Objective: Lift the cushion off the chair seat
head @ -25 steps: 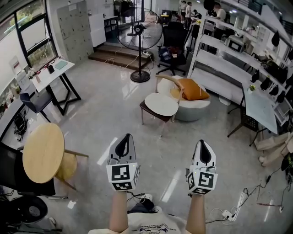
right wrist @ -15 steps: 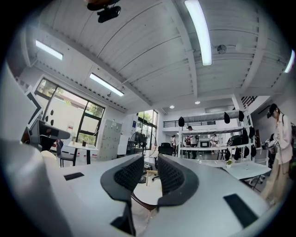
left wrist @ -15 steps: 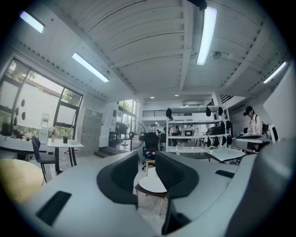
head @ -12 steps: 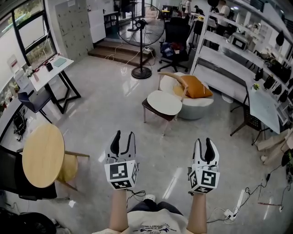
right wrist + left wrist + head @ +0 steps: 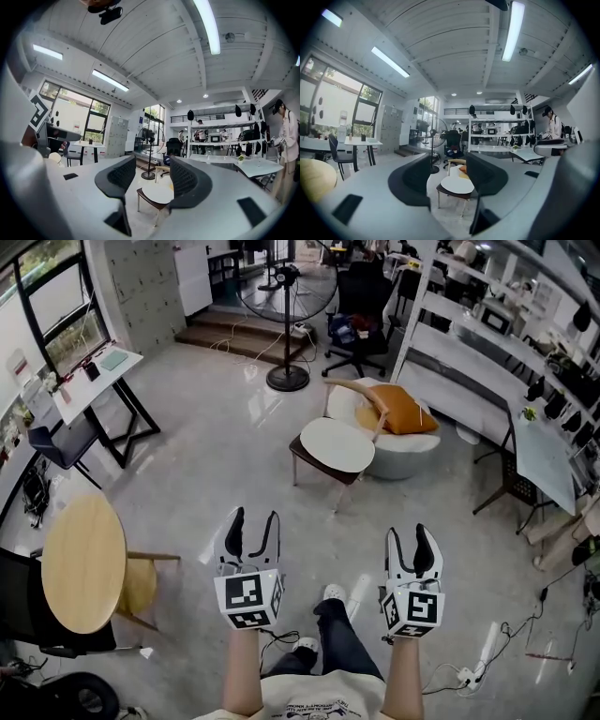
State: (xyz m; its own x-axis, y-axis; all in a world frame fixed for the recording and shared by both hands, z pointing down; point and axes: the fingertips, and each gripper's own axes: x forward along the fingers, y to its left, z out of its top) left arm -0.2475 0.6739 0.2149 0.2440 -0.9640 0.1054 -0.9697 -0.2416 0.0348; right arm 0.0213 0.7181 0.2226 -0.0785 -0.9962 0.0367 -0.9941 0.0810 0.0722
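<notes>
We hold the left gripper (image 5: pixel 254 517) and the right gripper (image 5: pixel 409 532) side by side above the floor, each with its jaws standing well apart, having just been opening, and with nothing gripped between them. The white round cushion (image 5: pixel 336 444) lies flat on the seat of the dark chair (image 5: pixel 302 458), well ahead of both grippers and untouched. An orange pillow (image 5: pixel 405 409) rests on the pale lounge seat (image 5: pixel 398 461) just behind that chair.
</notes>
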